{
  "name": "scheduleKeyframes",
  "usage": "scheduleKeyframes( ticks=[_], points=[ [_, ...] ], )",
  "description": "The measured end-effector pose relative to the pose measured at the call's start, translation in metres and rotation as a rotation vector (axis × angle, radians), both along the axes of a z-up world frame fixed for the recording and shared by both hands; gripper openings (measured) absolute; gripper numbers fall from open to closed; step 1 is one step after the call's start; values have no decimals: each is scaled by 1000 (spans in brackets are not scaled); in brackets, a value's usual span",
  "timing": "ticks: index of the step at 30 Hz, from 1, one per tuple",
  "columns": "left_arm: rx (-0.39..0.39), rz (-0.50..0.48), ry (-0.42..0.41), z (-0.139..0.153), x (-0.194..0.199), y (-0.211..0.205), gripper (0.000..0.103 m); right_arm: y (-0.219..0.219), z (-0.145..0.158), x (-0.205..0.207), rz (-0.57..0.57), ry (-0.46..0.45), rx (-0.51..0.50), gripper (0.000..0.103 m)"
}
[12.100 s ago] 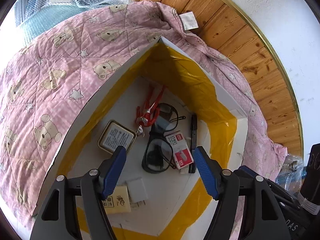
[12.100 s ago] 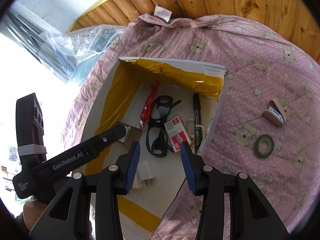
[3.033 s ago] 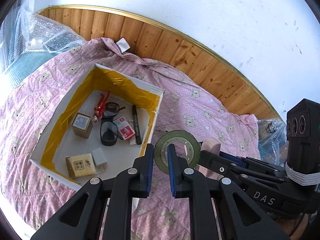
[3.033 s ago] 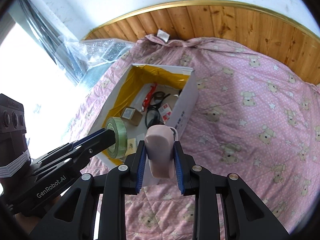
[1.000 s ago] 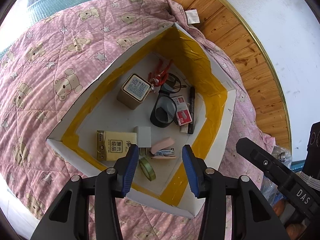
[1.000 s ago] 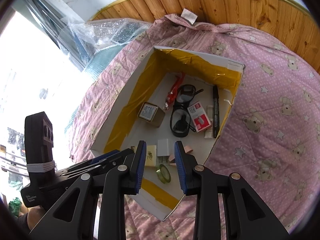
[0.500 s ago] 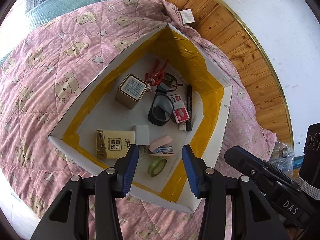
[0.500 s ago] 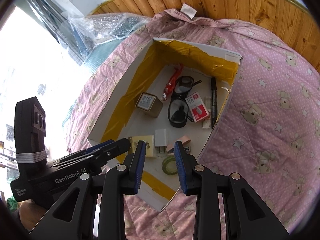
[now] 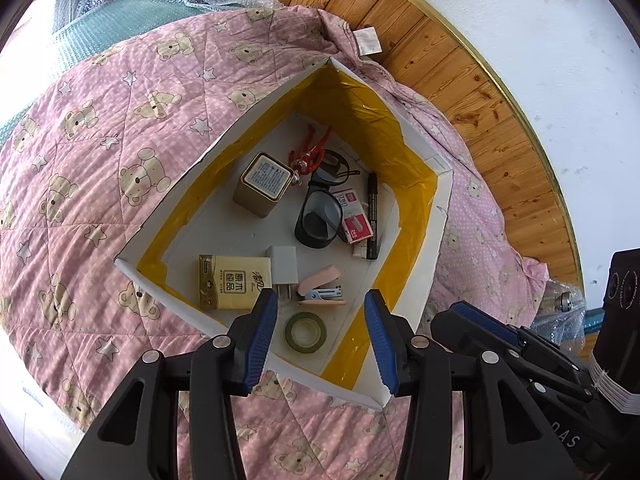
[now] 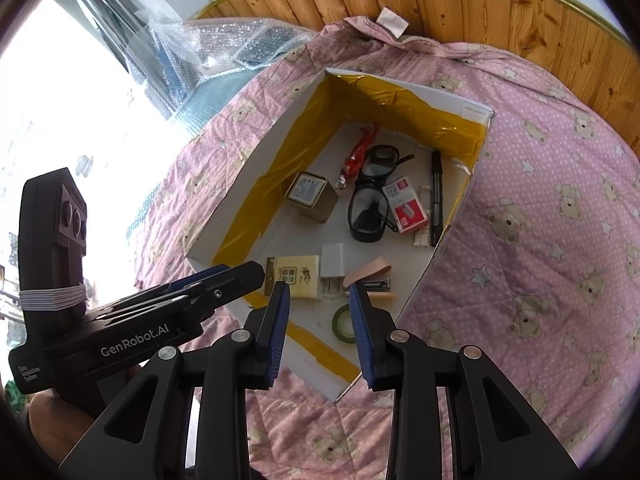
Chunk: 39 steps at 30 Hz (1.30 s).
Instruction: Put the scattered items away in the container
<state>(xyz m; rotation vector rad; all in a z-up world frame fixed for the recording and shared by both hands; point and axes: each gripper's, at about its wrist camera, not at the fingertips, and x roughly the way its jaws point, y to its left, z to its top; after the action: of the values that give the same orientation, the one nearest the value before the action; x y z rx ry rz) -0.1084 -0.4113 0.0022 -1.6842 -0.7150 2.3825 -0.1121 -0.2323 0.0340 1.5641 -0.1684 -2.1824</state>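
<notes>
Green tape roll [image 9: 306, 332] and pink stapler [image 9: 320, 290], carried three seconds earlier, lay inside the cardboard box [image 9: 434, 236]; left gripper [image 9: 320, 338] and right gripper [image 10: 319, 328] empty, jaws apart; quilt [image 10: 552, 208] showed no strays; tidying judged complete.

Left gripper [image 9: 320, 334] and right gripper [image 10: 318, 322] hang side by side, both with jaws apart, empty.

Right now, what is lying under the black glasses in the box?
The glasses overlap the red staple box beside the marker. Through the dark lenses only white box floor shows; anything beneath the frame is hidden.
</notes>
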Motion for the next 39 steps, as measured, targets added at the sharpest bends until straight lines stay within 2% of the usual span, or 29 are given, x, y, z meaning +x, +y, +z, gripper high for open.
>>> scheduleKeyframes(
  ticks=[17,20,24,29,31,39],
  points=[
    [-24,0,38,15,22,-2,48,-6,2,20,30,-3,30,34],
    [-33,0,43,18,25,-1,53,-8,3,22,40,4,41,34],
    [-44,-5,46,20,27,1,55,-7,2,24,35,2,71,43],
    [-89,-10,61,25,31,4,61,-6,2,25,48,0,82,43],
    [-113,-14,75,29,34,6,67,-7,1,25,58,0,89,43],
    [-164,-28,105,36,41,10,70,-12,0,26,88,17,139,43]
  ],
)
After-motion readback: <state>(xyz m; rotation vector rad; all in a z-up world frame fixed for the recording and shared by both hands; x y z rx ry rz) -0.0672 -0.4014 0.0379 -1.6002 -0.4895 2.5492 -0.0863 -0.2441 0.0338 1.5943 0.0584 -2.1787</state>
